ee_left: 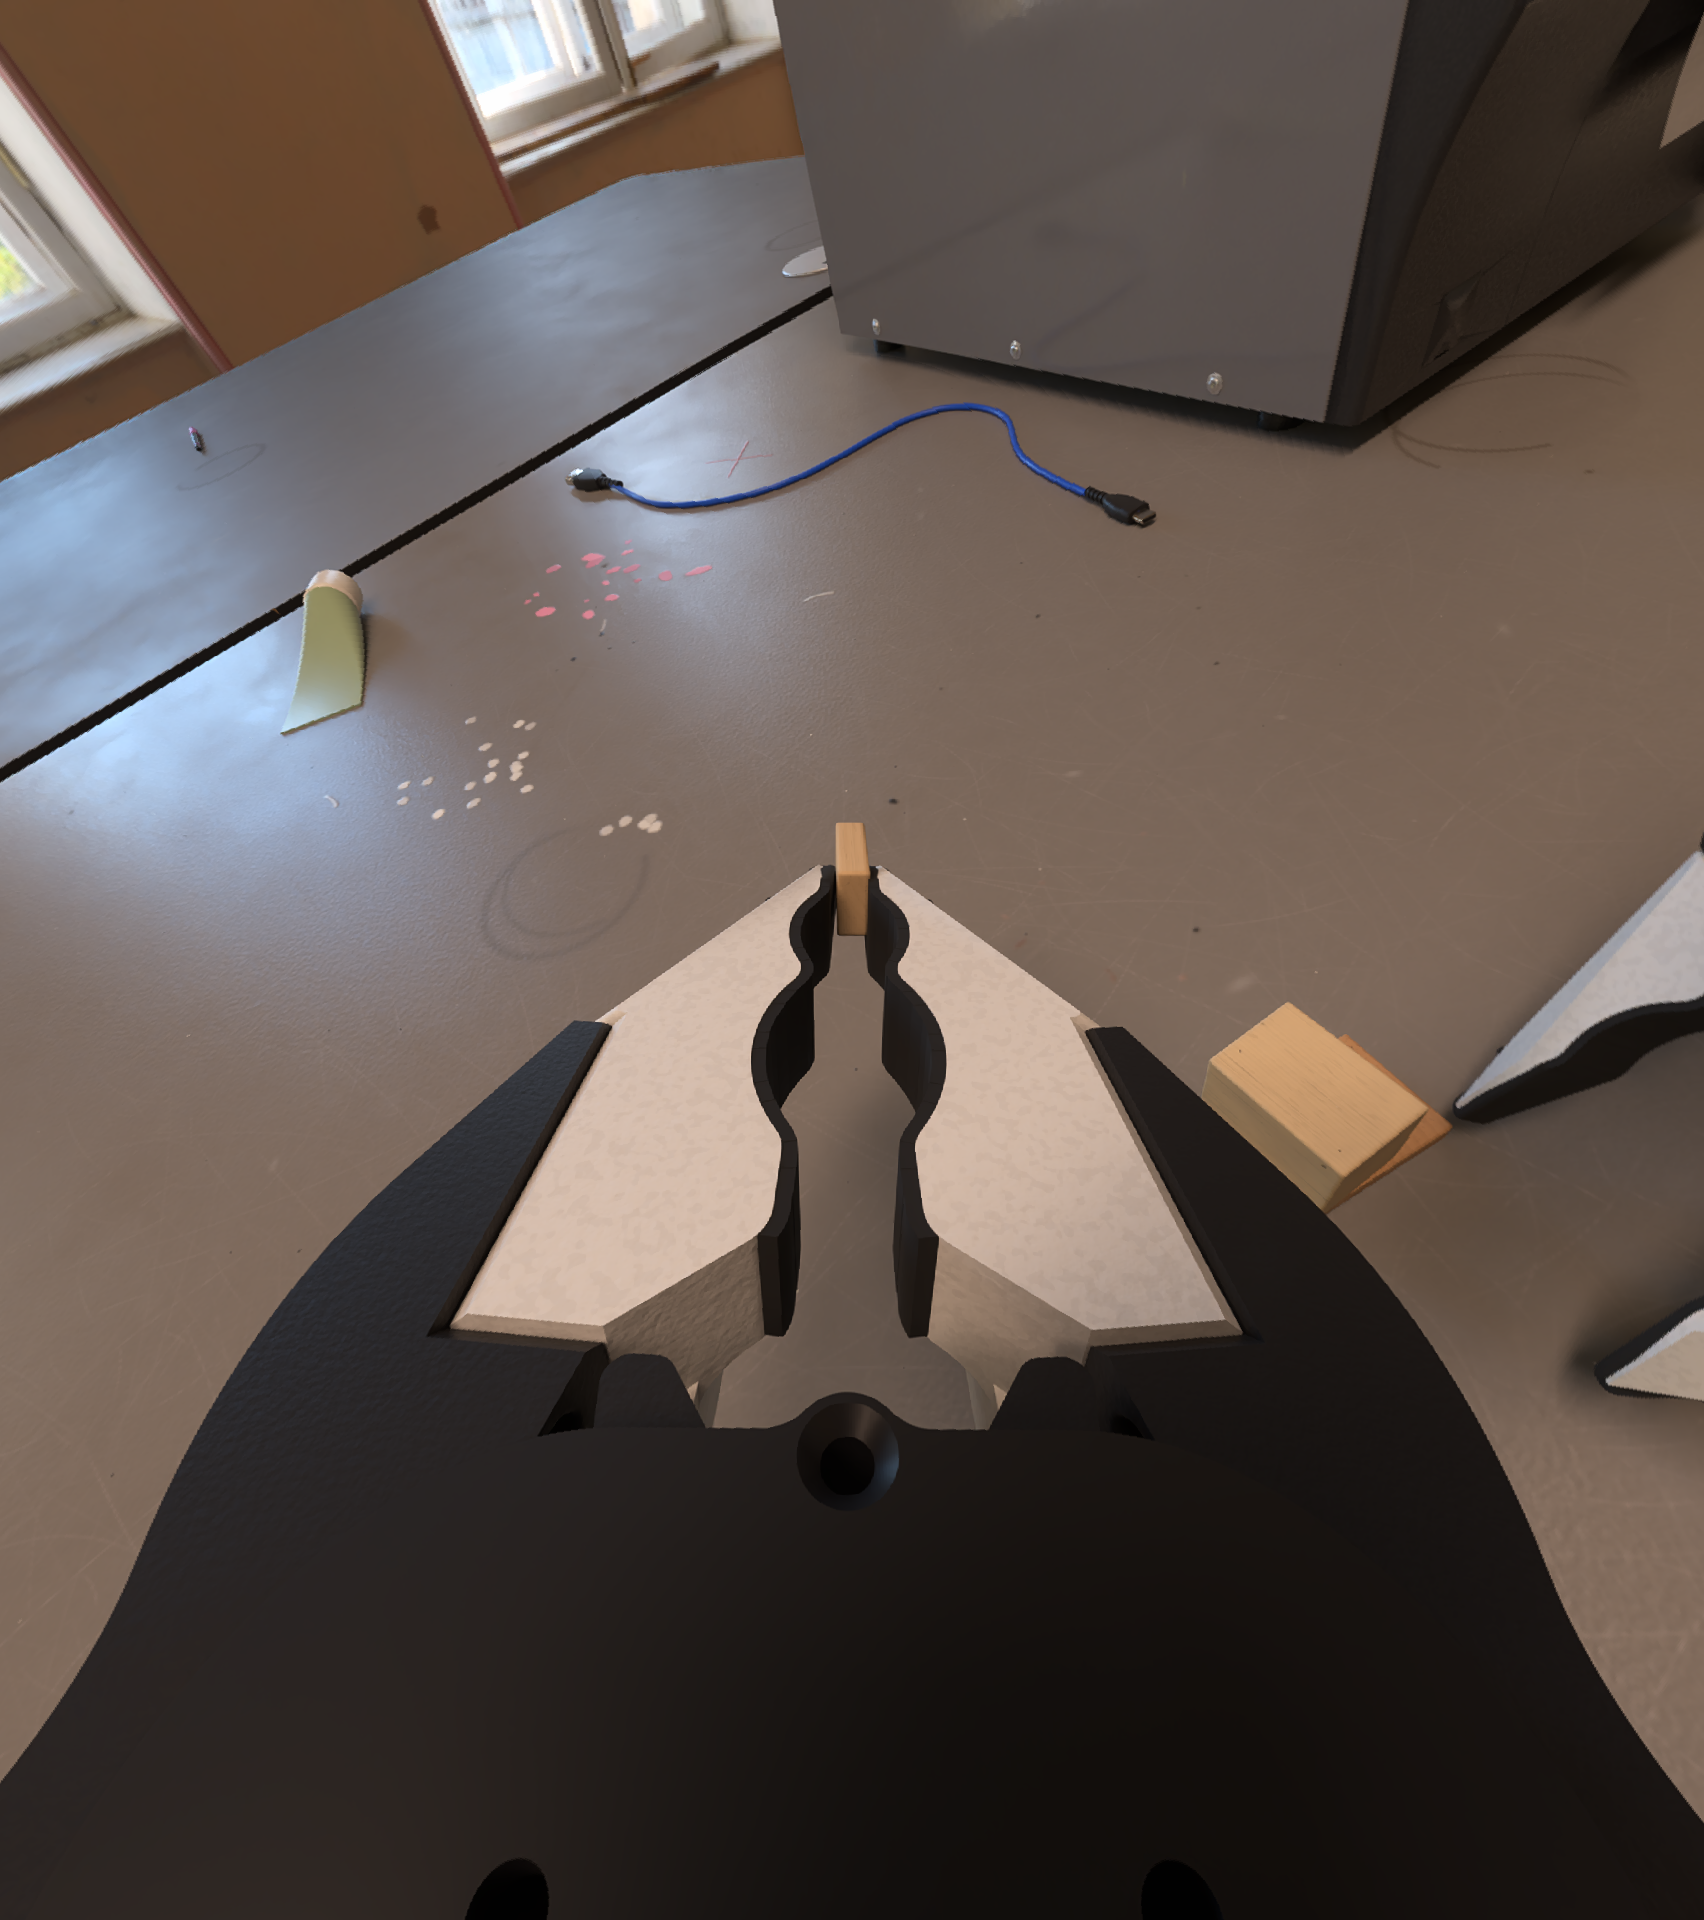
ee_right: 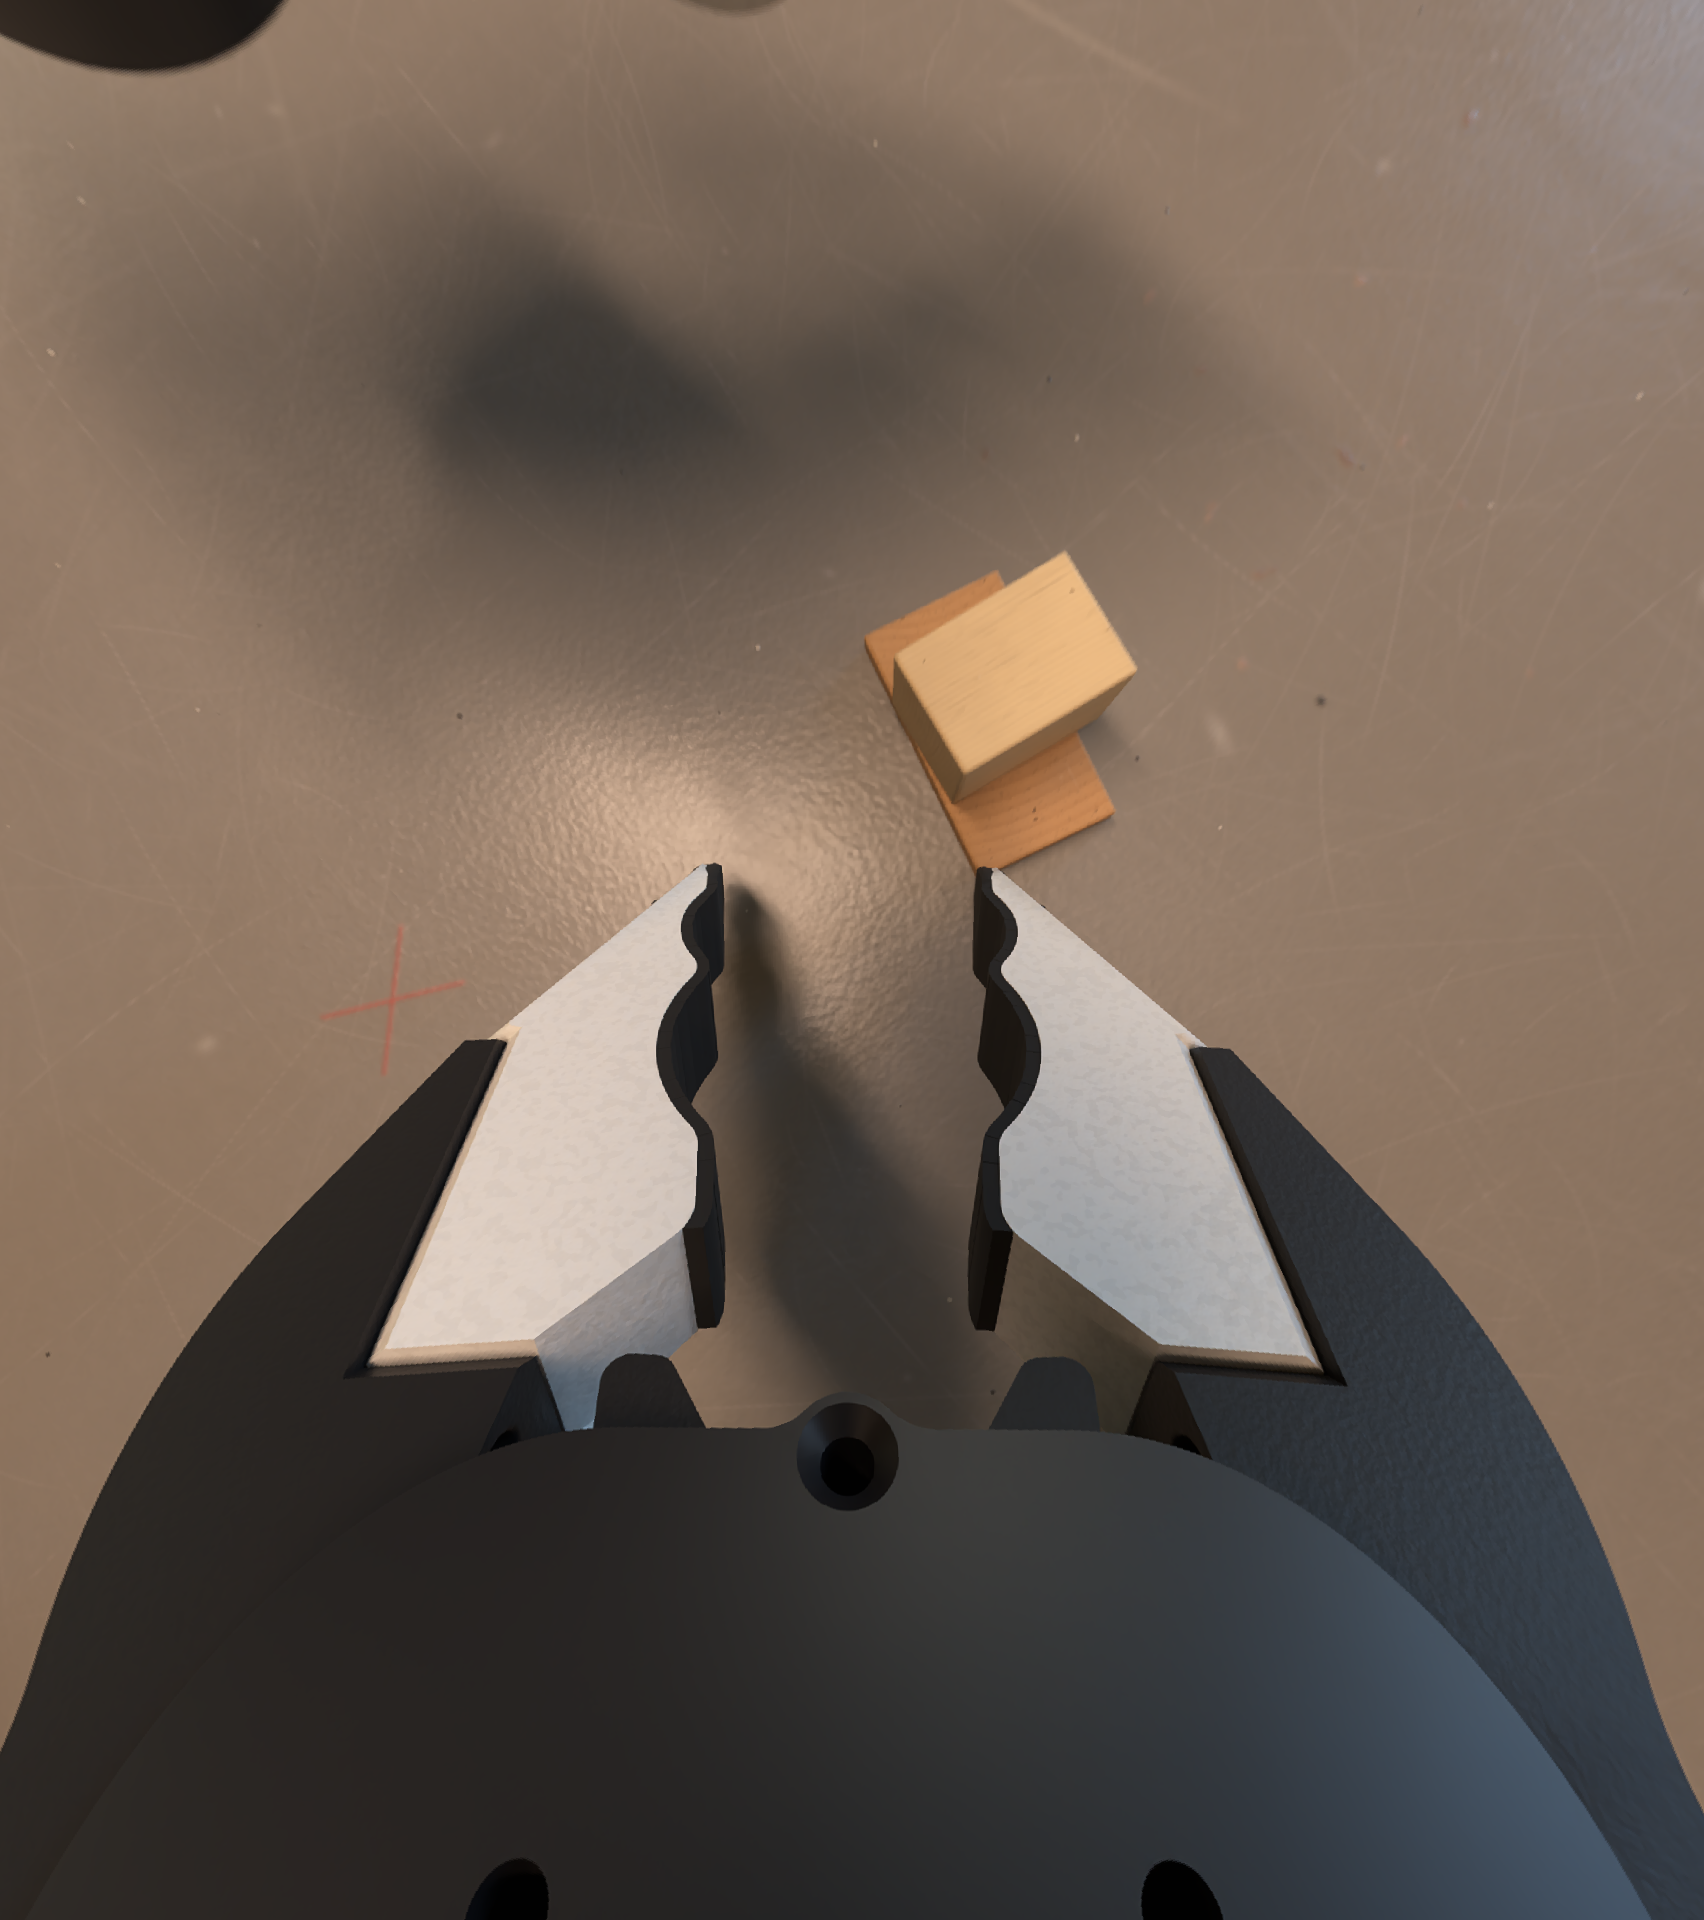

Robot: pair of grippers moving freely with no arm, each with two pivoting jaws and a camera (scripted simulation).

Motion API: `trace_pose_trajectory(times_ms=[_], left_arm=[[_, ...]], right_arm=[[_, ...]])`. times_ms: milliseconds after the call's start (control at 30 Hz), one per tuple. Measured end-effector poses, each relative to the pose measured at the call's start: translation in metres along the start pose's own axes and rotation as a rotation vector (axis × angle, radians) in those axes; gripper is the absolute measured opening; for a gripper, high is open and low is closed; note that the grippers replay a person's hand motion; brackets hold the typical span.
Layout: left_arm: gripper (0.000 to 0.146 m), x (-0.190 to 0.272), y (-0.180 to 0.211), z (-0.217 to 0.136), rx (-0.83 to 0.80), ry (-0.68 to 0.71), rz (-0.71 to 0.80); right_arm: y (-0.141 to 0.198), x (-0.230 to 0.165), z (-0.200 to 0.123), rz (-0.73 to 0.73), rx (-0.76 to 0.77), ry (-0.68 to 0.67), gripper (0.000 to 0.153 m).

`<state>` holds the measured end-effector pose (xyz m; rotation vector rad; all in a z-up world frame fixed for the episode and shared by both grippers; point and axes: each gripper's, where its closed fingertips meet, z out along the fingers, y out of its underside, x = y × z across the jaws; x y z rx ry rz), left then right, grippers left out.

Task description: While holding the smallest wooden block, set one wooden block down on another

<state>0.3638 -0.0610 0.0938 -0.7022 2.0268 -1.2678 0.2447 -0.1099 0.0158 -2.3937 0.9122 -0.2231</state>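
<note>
My left gripper point(ee_left: 849, 883) is shut on the smallest wooden block point(ee_left: 850, 878), a thin pale piece held upright between its fingertips above the table. A pale wooden block point(ee_right: 1014, 670) rests on a flat, darker wooden block point(ee_right: 1030, 805) on the grey table; the pair also shows in the left wrist view, the pale block point(ee_left: 1305, 1096) on the flat one point(ee_left: 1404, 1138), to the right of my left gripper. My right gripper point(ee_right: 848, 883) is open and empty, above the table, just near and left of the stack. Its fingers point(ee_left: 1658, 966) show at the right edge of the left wrist view.
A blue cable point(ee_left: 858, 462) lies farther off on the table. A large grey machine point(ee_left: 1191, 187) stands at the back right. A pale green tube point(ee_left: 328, 660) lies at the left by the seam to a darker table point(ee_left: 256, 436). Pink and white paint spots point(ee_left: 609, 582) mark the surface.
</note>
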Motion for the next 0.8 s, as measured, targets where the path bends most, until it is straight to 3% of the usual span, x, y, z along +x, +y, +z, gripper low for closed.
trace_pose_trajectory(times_ms=[233,500,800], left_arm=[[0.004,0.002,0.000,0.000,0.001,0.005,0.000],[0.004,0.001,0.001,0.000,0.002,0.002,-0.005],[0.004,0.000,-0.001,0.000,0.022,-0.039,0.006]], right_arm=[[0.001,-0.001,0.006,0.035,0.043,0.079,0.044],[-0.019,-0.005,-0.013,0.005,0.108,0.023,0.043],[-0.039,0.022,-0.009,0.034,-0.068,-0.126,0.043]])
